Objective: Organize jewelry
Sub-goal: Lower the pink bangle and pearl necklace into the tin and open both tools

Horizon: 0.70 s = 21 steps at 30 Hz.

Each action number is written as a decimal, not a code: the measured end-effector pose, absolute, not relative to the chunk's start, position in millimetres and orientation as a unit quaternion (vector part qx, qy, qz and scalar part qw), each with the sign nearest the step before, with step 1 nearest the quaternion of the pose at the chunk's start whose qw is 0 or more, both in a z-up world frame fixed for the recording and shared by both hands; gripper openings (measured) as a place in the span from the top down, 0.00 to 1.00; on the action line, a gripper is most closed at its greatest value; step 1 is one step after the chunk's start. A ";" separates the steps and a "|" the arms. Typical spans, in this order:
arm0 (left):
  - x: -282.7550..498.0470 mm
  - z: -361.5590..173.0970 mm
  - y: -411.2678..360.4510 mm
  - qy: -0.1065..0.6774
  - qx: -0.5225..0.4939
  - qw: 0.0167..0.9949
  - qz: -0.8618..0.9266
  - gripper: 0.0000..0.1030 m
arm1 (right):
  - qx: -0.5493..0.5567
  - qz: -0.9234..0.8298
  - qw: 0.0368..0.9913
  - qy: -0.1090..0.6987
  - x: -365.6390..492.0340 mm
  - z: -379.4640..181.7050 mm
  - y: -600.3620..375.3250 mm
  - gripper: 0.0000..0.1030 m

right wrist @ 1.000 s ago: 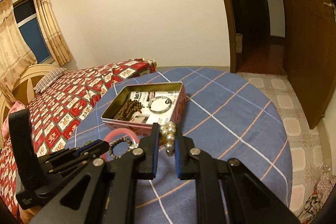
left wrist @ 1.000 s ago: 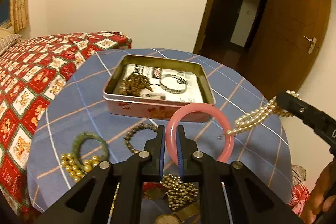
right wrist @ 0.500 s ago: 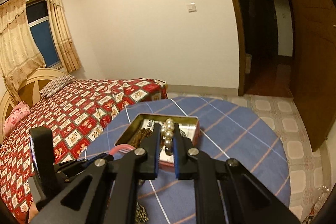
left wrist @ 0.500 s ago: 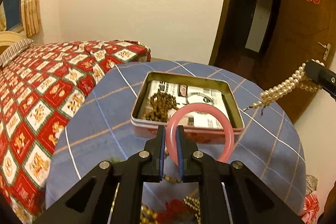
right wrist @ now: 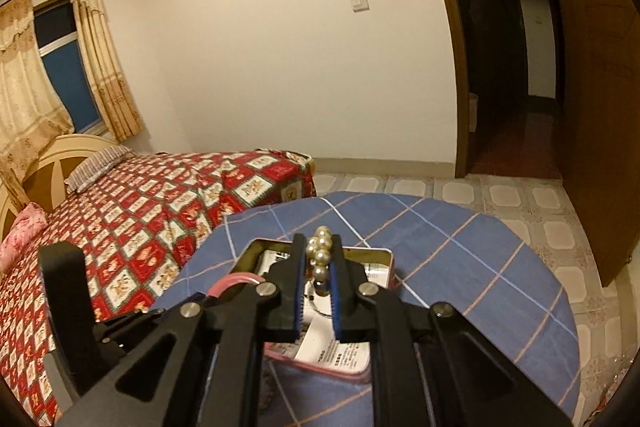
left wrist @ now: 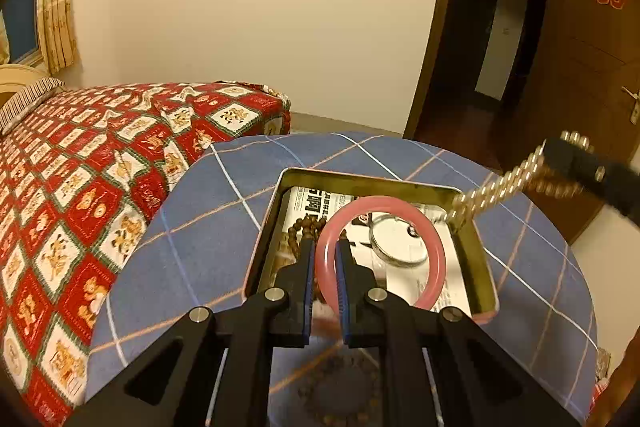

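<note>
My left gripper [left wrist: 324,247] is shut on a pink bangle [left wrist: 434,241] and holds it over the open tin box [left wrist: 266,227]. The tin holds a brown bead string [left wrist: 298,227] and a silver ring bracelet [left wrist: 396,247] on printed paper. My right gripper [right wrist: 318,247] is shut on a pearl necklace [right wrist: 320,253]. In the left wrist view the pearl necklace [left wrist: 492,189] hangs from that gripper down to the tin's far right corner. The pink bangle [right wrist: 234,281] shows at the left of the tin [right wrist: 386,261] in the right wrist view.
The tin stands on a round table with a blue checked cloth [left wrist: 200,227]. A dark bead bracelet [left wrist: 344,387] lies on the cloth below the left gripper. A bed with a red patterned cover [left wrist: 100,155] is at the left. A wooden door [left wrist: 592,67] stands open at the right.
Both grippers have moved forward and over the tin. The pink bangle now hangs above the tin's inside, and the pearl necklace's end has come down to the tin's right corner.
</note>
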<state>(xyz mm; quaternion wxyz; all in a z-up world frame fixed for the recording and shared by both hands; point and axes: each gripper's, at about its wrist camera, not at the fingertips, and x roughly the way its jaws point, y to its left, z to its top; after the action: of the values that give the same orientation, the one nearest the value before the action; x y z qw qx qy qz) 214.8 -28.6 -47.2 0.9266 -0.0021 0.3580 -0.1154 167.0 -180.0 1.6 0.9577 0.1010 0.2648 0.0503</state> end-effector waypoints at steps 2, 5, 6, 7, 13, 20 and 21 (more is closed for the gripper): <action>225.7 -51.9 -31.5 0.362 0.000 0.925 -0.114 0.91 | 0.109 0.047 0.953 0.279 178.3 -9.1 -182.2 0.87; 241.3 -61.5 -35.9 0.373 0.001 0.921 -0.113 0.91 | 0.117 0.042 0.946 0.299 193.8 -24.1 -185.4 0.87; 245.4 -64.9 -36.9 0.377 0.000 0.919 -0.113 0.91 | 0.118 0.042 0.944 0.304 197.5 -28.8 -185.7 0.87; 250.2 -69.3 -38.0 0.383 0.001 0.917 -0.112 0.91 | 0.118 0.041 0.942 0.310 200.7 -33.2 -186.4 0.87; 264.8 -89.1 -43.5 0.404 0.007 0.908 -0.109 0.91 | 0.123 0.039 0.931 0.342 217.3 -56.4 -193.6 0.90; 272.3 -100.8 -45.9 0.412 0.005 0.905 -0.107 0.89 | 0.121 0.064 0.918 0.371 225.5 -74.6 -192.9 0.79; 273.1 -100.5 -46.8 0.414 0.007 0.904 -0.109 0.85 | 0.127 0.068 0.917 0.372 223.9 -74.9 -194.5 0.76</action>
<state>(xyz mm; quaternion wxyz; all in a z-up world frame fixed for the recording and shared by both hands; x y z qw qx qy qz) 273.1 -46.8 -100.5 0.9036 0.0075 0.4142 -0.1089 223.9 -194.5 -74.9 0.9171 0.1266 0.3719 0.0680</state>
